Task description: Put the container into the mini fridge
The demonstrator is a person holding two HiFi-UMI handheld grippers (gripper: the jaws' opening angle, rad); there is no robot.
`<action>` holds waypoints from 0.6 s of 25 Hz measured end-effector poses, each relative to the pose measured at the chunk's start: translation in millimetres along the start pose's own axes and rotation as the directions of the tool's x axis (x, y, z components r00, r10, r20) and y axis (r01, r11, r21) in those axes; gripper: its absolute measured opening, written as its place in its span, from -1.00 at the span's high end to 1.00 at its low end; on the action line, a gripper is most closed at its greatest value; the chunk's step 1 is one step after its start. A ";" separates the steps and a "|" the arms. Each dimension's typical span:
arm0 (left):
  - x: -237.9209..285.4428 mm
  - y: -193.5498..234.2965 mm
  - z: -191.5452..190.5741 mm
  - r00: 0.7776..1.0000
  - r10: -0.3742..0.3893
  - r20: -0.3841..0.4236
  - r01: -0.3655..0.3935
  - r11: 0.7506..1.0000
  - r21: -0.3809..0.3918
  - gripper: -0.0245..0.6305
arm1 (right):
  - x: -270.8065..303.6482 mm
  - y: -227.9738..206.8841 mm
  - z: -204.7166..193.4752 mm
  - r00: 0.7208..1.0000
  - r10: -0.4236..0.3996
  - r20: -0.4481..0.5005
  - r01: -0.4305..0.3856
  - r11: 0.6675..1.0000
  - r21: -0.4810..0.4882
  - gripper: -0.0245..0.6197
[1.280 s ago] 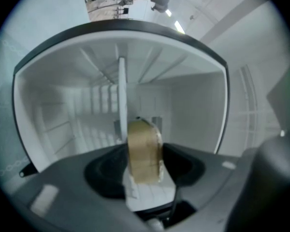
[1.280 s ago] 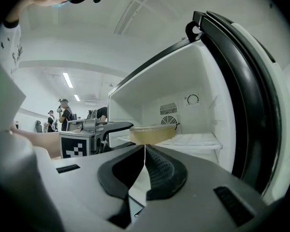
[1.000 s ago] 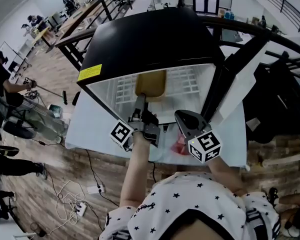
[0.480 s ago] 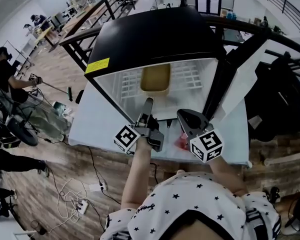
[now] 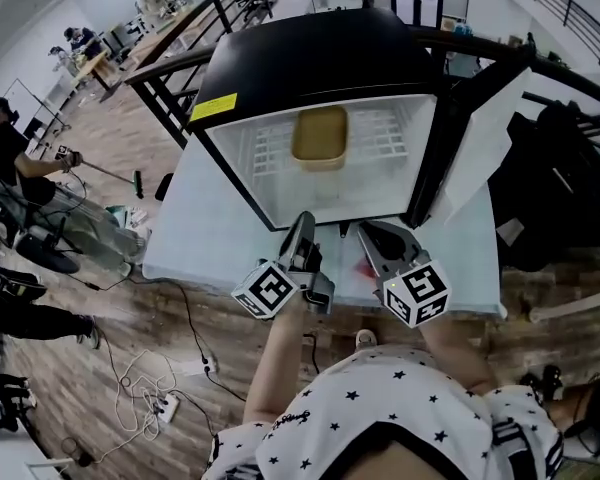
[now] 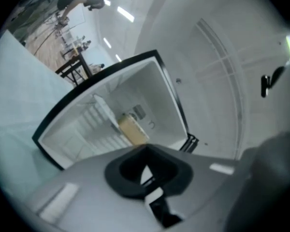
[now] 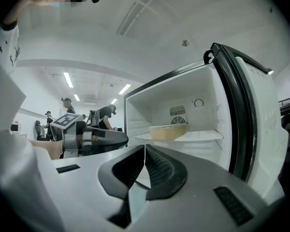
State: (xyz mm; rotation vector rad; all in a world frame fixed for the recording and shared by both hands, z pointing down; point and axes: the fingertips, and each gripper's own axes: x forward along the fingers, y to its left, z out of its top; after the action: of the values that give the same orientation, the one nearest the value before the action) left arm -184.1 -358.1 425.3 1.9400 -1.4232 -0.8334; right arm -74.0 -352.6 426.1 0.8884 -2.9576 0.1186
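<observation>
**A:** On the wire shelf (image 5: pixel 380 146) inside the mini fridge (image 5: pixel 320 63), about mid-shelf: is that where the container (image 5: pixel 319 136) sits?

**B:** Yes, it's a shallow tan tub with rounded corners, resting flat, and neither gripper touches it. The head view shows it from above. The right gripper view shows it side-on, and only that view shows the round vent grille (image 7: pixel 178 111) and the small dial (image 7: pixel 198 103) on the white back wall.

**A:** And the grippers?

**B:** Both hang above the counter's near edge, in front of the open fridge. The left gripper (image 5: pixel 302 230) is closing up, its dark tips meeting with nothing between them. The right gripper (image 5: pixel 368 233) has its ribbed pads pressed together, and it's empty too. The left gripper's marker cube (image 7: pixel 67 121) shows in the right gripper view.

**A:** What about materials?

**B:** The fridge has a glossy black top and a smooth white liner, and the shelf is white wire. Its door (image 5: pixel 480 138) is swung wide to the right, white inside with a dark rim. The counter (image 5: pixel 205 228) is pale and plain, and the fridge takes up its far side.

**A:** And the room?

**B:** It has a wood-plank floor (image 5: pixel 100 368) with cables (image 5: pixel 150 393) trailing near the counter's left corner. Black railings (image 5: pixel 170 68) run behind the fridge, and people (image 5: pixel 10 158) work off to the left under strip lights
</observation>
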 end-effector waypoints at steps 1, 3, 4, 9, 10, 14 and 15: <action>-5.5 -2.5 -2.6 1.000 0.005 -0.010 -0.005 0.999 0.032 0.91 | -3.7 3.8 -0.6 1.000 -0.003 -0.001 0.003 1.000 0.001 0.86; -17.2 -5.8 -9.6 0.999 0.025 -0.034 -0.021 0.995 0.101 0.91 | -10.9 12.1 -2.0 1.000 -0.008 -0.004 0.008 1.000 0.004 0.86; -23.5 -7.1 -13.6 0.998 0.036 -0.046 -0.030 0.990 0.135 0.91 | -14.7 16.8 -2.8 1.000 -0.009 -0.006 0.009 1.000 0.005 0.86; -57.8 -14.5 -29.3 0.993 0.068 -0.094 -0.044 0.971 0.237 0.91 | -33.9 44.3 -6.3 1.000 -0.015 -0.013 0.016 1.000 0.010 0.86; -64.6 -15.4 -32.6 0.992 0.076 -0.103 -0.048 0.966 0.253 0.91 | -37.7 49.2 -7.1 1.000 -0.017 -0.014 0.017 1.000 0.012 0.86; -93.8 -16.5 -43.7 0.987 0.102 -0.128 -0.062 0.957 0.282 0.91 | -52.7 71.1 -12.9 1.000 -0.022 -0.022 0.022 1.000 0.018 0.86; -101.3 -16.7 -46.3 0.985 0.106 -0.133 -0.065 0.957 0.283 0.91 | -56.7 76.7 -14.7 0.999 -0.024 -0.025 0.025 0.999 0.020 0.86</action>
State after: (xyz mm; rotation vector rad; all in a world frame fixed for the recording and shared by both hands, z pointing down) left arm -162.1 -252.0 456.3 2.0786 -1.5903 -0.4581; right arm -68.7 -256.4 432.2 0.9186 -2.9265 0.1583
